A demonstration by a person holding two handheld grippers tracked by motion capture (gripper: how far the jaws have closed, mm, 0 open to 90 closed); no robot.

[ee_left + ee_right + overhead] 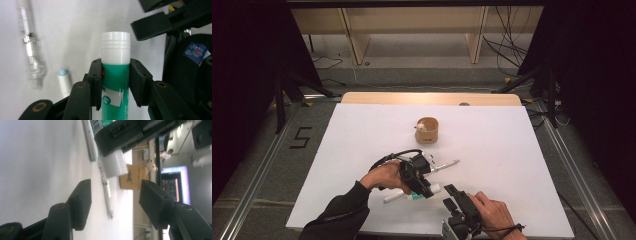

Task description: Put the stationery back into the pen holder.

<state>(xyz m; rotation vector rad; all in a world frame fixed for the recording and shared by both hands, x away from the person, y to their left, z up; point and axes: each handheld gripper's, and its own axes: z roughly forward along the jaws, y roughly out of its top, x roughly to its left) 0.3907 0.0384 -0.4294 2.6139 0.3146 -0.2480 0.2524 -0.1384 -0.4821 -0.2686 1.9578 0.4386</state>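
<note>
A green glue stick (115,82) with a white cap is clamped between the pads of my left gripper (116,66), its cap sticking out past the fingertips. In the high view the left gripper (426,189) holds the glue stick (435,188) low over the white table's near middle. My right gripper (451,190) sits just to the right of that cap, pointing at it. In the right gripper view my right gripper (115,192) is open with nothing between its pads, and the capped end of the glue stick (115,162) lies a little beyond them.
A clear pen (447,164) and a white pen with a blue tip (393,198) lie on the white table (497,150) beside my left hand. A small wooden cup (427,130) stands farther back, near the middle. Wooden shelving stands beyond the table.
</note>
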